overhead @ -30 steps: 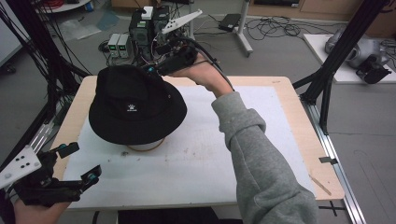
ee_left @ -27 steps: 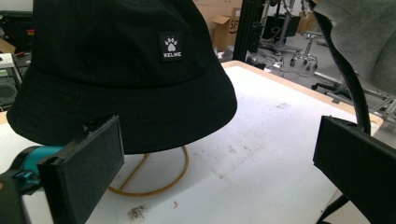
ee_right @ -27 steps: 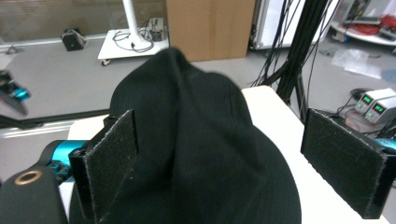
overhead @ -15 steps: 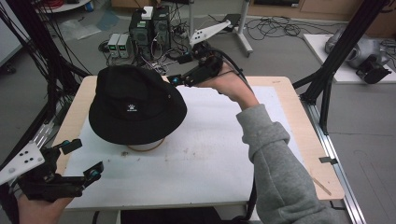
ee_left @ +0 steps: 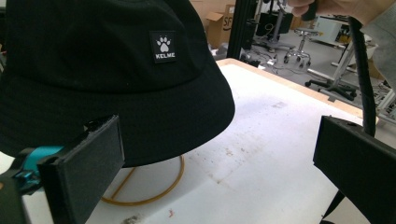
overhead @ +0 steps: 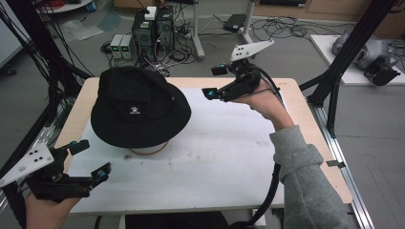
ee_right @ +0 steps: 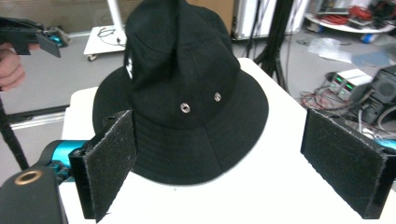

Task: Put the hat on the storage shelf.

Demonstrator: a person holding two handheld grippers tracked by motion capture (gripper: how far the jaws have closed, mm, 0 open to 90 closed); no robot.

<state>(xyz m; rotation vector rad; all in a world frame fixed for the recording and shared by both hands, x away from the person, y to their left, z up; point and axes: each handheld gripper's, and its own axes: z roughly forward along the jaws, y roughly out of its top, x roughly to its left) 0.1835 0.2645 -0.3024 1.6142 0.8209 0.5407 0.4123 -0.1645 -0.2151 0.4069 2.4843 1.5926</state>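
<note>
A black bucket hat (overhead: 138, 107) with a white paw badge rests on a stand with a tan ring base (overhead: 149, 150), at the table's left half. My left gripper (overhead: 91, 159) hovers open at the near left corner, just in front of the brim, nothing between its jaws. In the left gripper view the hat (ee_left: 116, 70) fills the space past the open left gripper (ee_left: 219, 140). My right gripper (overhead: 215, 81) is held open above the table, to the right of the hat and apart from it. The right gripper view has the hat (ee_right: 182, 102) beyond the open right gripper (ee_right: 224, 154).
A white mat (overhead: 229, 157) covers most of the wooden table (overhead: 298, 100). Black frame posts (overhead: 334, 86) stand at both sides. Computers and loose cables (overhead: 153, 28) lie on the floor behind. The right gripper's cable (overhead: 272, 191) hangs off the near edge.
My right gripper has moved right, away from the back of the hat's crown, and now stands clear of it. The left gripper has stayed in place. The hat has not moved.
</note>
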